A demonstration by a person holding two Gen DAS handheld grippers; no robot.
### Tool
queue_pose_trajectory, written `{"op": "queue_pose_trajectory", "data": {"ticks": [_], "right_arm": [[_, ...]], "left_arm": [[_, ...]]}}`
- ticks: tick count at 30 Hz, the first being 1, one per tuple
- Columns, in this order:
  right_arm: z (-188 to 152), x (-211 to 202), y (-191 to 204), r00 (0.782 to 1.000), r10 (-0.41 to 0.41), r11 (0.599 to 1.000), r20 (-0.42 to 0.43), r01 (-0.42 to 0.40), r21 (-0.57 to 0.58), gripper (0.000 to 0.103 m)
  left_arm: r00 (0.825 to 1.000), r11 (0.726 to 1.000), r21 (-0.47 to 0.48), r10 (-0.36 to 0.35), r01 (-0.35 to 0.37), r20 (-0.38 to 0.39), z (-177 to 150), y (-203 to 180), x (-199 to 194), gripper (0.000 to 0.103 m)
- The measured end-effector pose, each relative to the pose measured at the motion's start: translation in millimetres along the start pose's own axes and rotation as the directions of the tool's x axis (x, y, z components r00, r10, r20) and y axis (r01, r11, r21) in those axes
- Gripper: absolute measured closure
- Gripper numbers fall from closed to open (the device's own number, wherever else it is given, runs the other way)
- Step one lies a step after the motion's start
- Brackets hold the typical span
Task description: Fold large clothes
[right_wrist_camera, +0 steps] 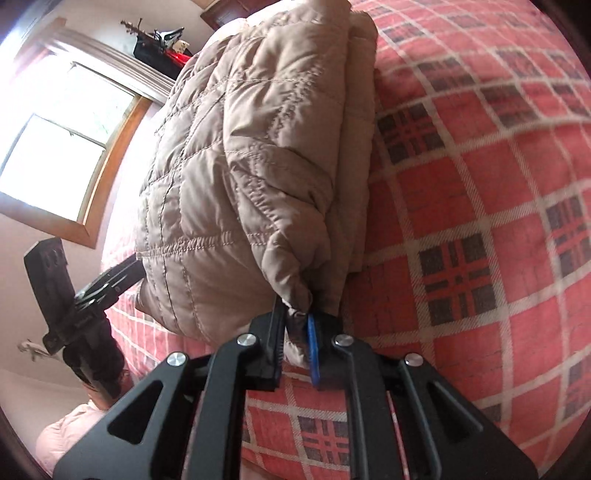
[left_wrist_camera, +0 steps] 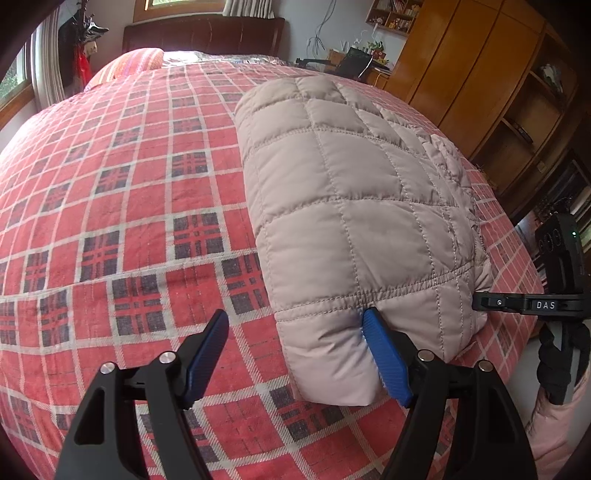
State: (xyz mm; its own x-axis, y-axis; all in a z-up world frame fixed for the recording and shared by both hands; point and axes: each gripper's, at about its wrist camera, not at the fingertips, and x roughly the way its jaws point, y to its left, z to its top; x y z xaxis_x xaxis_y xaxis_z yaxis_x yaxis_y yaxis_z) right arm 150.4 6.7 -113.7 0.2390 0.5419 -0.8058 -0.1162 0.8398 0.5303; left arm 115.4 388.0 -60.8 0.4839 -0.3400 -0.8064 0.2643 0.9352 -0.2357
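A pale beige quilted jacket [left_wrist_camera: 351,206] lies folded into a thick bundle on a red plaid bedspread [left_wrist_camera: 110,206]. My left gripper [left_wrist_camera: 295,358] is open at the bundle's near end. Its right blue fingertip [left_wrist_camera: 384,362] presses into the fabric, while the left fingertip [left_wrist_camera: 210,350] hangs over bare bedspread. In the right wrist view, the right gripper [right_wrist_camera: 295,328] is shut on a bunched edge of the jacket [right_wrist_camera: 240,166] at its near corner. The right gripper [left_wrist_camera: 528,304] also shows in the left wrist view, at the jacket's right side. In the right wrist view the left gripper [right_wrist_camera: 107,284] reaches in from the left.
A dark headboard [left_wrist_camera: 203,35] and striped pillow [left_wrist_camera: 136,62] are at the far end of the bed. A wooden wardrobe [left_wrist_camera: 480,74] and cluttered desk [left_wrist_camera: 354,62] stand to the right. A window [right_wrist_camera: 62,140] is on the wall. A pink sleeve [right_wrist_camera: 70,432] is near the bed edge.
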Motion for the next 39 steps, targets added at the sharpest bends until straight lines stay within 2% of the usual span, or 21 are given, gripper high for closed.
{"op": "queue_pose_trajectory", "data": {"ticks": [5,7,8,9,13,15,17,19,21,25,30,34,39], "right_arm": [[-1,-7,29,0.998,-0.052,0.998,0.025,0.053,-0.039,0.084],[1,-14,38,0.996,-0.075,0.996,0.05,0.077,-0.052,0.072],[1,-18,40,0.994,-0.086,0.995,0.064,0.089,-0.054,0.056],[3,-23,43,0.991,-0.1,0.993,0.085,0.105,-0.055,0.046],[14,-37,41,0.989,-0.085,0.995,0.123,0.09,-0.031,0.044],[21,-40,37,0.987,-0.077,0.996,0.137,0.081,-0.022,0.037],[30,-42,30,0.988,-0.047,0.999,0.146,0.05,-0.015,0.031],[40,-39,23,0.99,-0.005,1.0,0.14,0.006,-0.006,0.03],[49,-35,14,0.991,0.036,0.999,0.13,-0.037,0.0,0.025],[64,-28,-14,0.988,0.111,0.993,0.111,-0.114,0.026,0.025],[73,-6,-22,0.972,0.22,0.975,0.083,-0.222,0.022,0.02],[80,13,-27,0.961,0.27,0.961,0.062,-0.273,0.037,0.017],[83,30,-32,0.933,0.358,0.932,0.033,-0.359,0.055,0.015]], "left_arm": [[1.0,1.0,0.001,-0.001,0.001,0.01,1,-2,-6,0.029],[1.0,1.0,0.004,-0.005,0.005,0.012,2,-3,-8,0.029],[1.0,1.0,0.005,-0.008,0.008,0.012,3,-4,-9,0.029],[1.0,1.0,0.001,-0.014,0.014,0.012,4,-3,-10,0.029],[0.998,0.997,-0.036,-0.064,0.065,0.013,12,8,-13,0.029],[0.997,0.995,-0.063,-0.081,0.082,0.018,17,15,-15,0.029],[0.992,0.987,-0.097,-0.127,0.128,0.014,24,26,-14,0.028],[0.985,0.977,-0.128,-0.172,0.172,0.012,30,34,-12,0.028],[0.976,0.966,-0.146,-0.216,0.215,0.011,37,41,-7,0.027],[0.955,0.942,-0.169,-0.296,0.291,-0.007,48,53,11,0.026],[0.908,0.895,-0.182,-0.419,0.408,-0.026,54,58,36,0.023],[0.866,0.856,-0.188,-0.498,0.482,-0.049,57,58,56,0.019],[0.839,0.832,-0.188,-0.54,0.522,-0.06,61,52,70,0.013]]}}
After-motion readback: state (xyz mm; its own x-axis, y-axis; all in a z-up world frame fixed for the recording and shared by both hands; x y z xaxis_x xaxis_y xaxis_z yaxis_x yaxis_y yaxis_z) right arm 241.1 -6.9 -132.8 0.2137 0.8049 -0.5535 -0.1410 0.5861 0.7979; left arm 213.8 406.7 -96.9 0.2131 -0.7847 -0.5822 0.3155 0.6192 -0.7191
